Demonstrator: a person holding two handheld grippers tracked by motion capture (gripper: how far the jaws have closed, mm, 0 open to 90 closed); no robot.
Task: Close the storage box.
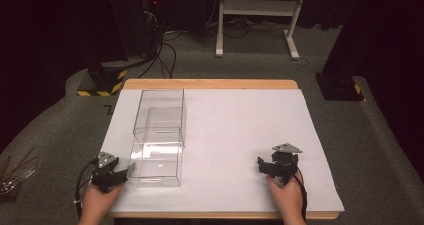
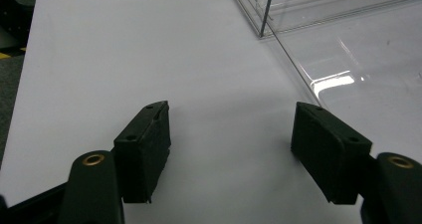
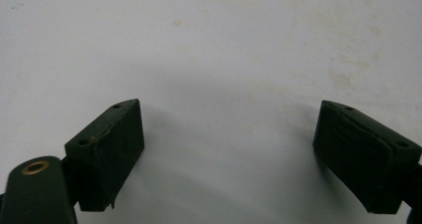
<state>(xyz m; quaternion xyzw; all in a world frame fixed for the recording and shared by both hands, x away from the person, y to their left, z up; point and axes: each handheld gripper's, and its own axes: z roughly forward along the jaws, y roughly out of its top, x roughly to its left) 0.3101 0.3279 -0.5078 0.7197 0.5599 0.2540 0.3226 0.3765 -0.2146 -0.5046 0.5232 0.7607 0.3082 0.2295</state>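
Note:
Two clear plastic boxes stand end to end on the left half of the white table cover (image 1: 235, 130): the near box (image 1: 156, 157) and the far box (image 1: 161, 111). My left gripper (image 1: 120, 175) rests at the front left, just left of the near box, open with nothing between its jaws. In the left gripper view the gripper (image 2: 231, 134) points along the cover, and the near box's clear wall (image 2: 343, 69) lies at the right. My right gripper (image 1: 267, 166) sits at the front right, open and empty. The right gripper view has that gripper (image 3: 229, 134) over bare white cover.
The wooden table edge (image 1: 210, 84) runs along the back. Beyond it are a white stand's legs (image 1: 255, 30), cables (image 1: 165, 55) and a black-and-yellow base (image 1: 102, 82) on grey floor. Thin sticks (image 1: 15, 170) lie off the table at far left.

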